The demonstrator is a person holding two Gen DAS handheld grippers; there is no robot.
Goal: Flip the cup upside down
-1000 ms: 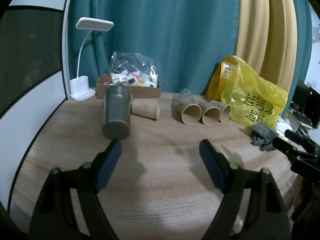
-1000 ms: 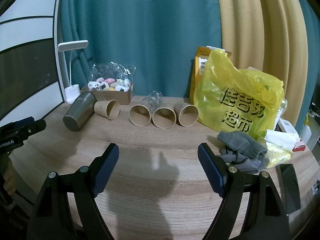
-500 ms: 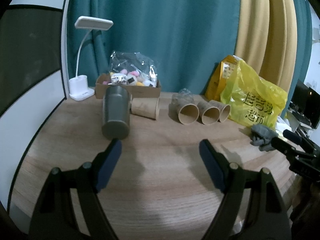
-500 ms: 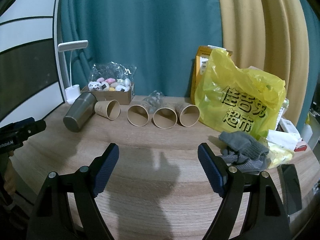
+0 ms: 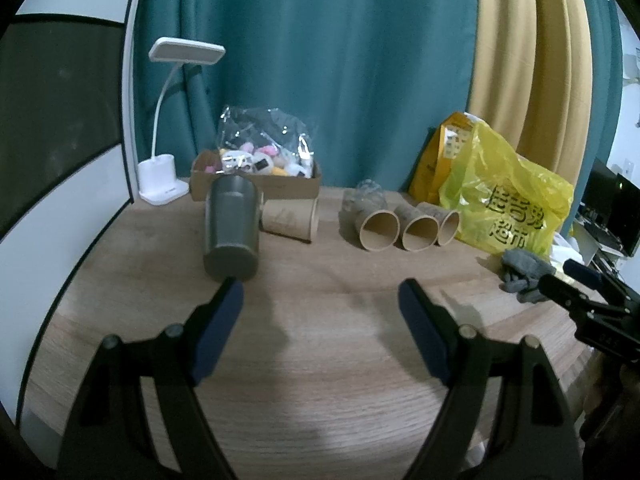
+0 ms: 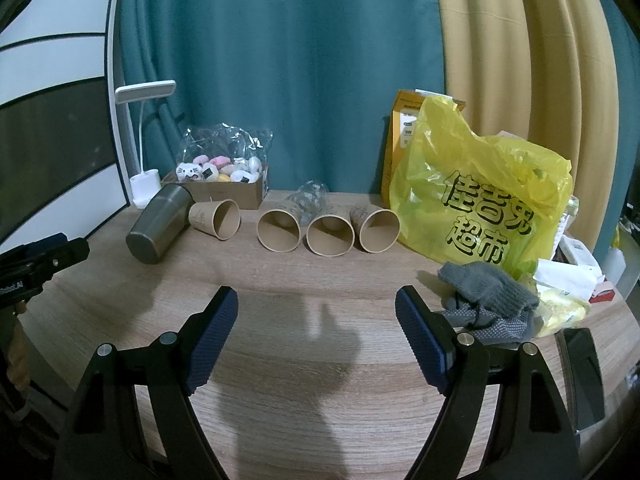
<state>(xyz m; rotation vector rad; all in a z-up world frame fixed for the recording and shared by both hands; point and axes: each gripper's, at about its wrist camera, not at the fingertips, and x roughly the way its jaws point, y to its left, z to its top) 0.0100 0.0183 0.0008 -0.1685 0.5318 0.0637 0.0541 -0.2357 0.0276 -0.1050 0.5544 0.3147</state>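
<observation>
A grey metal cup (image 5: 231,229) lies on its side on the wooden table, base toward me; it also shows in the right wrist view (image 6: 159,223). Several brown paper cups lie on their sides: one (image 5: 291,218) beside the metal cup, and three in a row (image 6: 328,232) further right. A clear plastic cup (image 6: 310,200) lies behind them. My left gripper (image 5: 320,304) is open and empty, just short of the metal cup. My right gripper (image 6: 316,312) is open and empty, in front of the row.
A white desk lamp (image 5: 168,168) and a cardboard box of plush toys (image 5: 256,172) stand at the back left. A yellow plastic bag (image 6: 476,196) and grey gloves (image 6: 488,292) lie at the right. Curtains hang behind the table (image 6: 320,360).
Both grippers have crept slightly toward the cups. Nothing on the table has moved.
</observation>
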